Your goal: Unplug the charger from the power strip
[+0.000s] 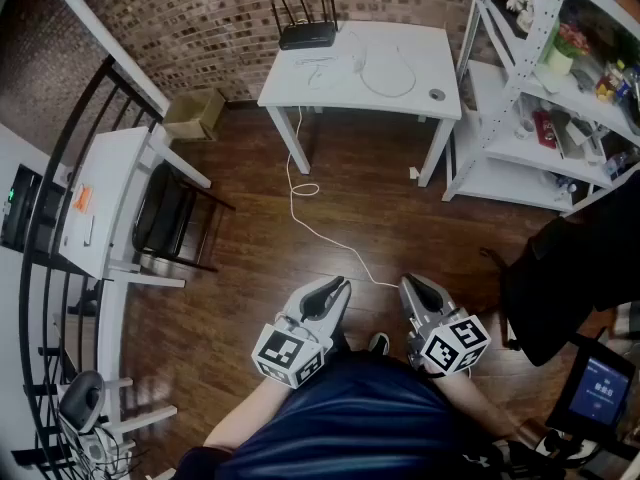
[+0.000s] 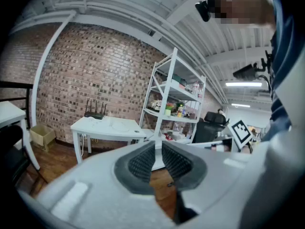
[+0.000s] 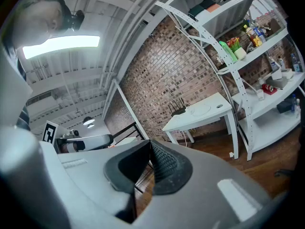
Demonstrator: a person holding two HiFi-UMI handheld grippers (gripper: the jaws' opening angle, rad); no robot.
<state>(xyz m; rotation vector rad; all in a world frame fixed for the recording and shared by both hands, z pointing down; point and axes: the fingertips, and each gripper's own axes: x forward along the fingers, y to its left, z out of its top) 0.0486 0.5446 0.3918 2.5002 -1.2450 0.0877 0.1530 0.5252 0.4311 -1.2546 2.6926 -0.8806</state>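
Across the room stands a white table (image 1: 432, 56) with a black router (image 1: 306, 34) and loose white cables (image 1: 386, 71) on top. I cannot pick out a power strip or a charger among them. A white cord (image 1: 306, 218) runs from the table down over the wooden floor toward me. My left gripper (image 1: 341, 286) and right gripper (image 1: 408, 283) are side by side close to my body, far from the table, both shut and empty. The left gripper view shows shut jaws (image 2: 157, 145) under the distant table (image 2: 107, 126). The right gripper view shows shut jaws (image 3: 150, 145) too.
A white metal shelf rack (image 1: 530, 118) full of small items stands right of the table. At the left are a black chair (image 1: 165, 213), a white desk (image 1: 100, 198), a black railing and a cardboard box (image 1: 195, 113). A black chair (image 1: 560, 278) and a screen (image 1: 595, 388) are at my right.
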